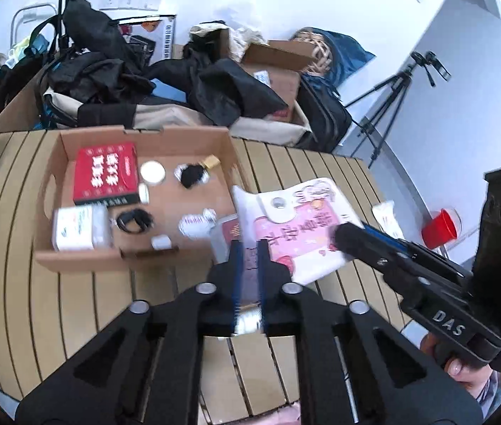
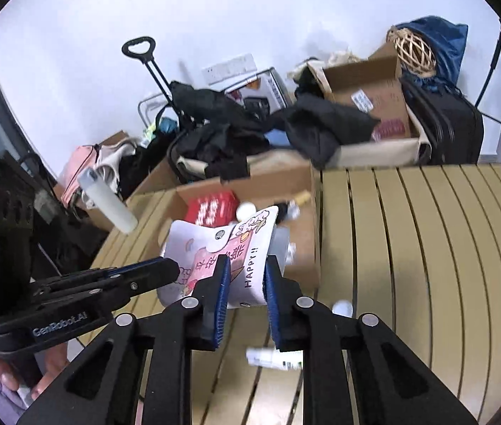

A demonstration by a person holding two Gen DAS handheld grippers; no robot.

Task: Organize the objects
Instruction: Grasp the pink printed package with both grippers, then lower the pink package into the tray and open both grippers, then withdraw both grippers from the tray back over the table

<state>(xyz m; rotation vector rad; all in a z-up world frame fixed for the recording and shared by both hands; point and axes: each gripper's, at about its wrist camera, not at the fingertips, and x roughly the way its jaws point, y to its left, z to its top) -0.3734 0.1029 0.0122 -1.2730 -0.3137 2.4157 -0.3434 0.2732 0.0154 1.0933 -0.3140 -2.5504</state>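
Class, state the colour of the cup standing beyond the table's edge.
Red: the cup shows best in the left wrist view.
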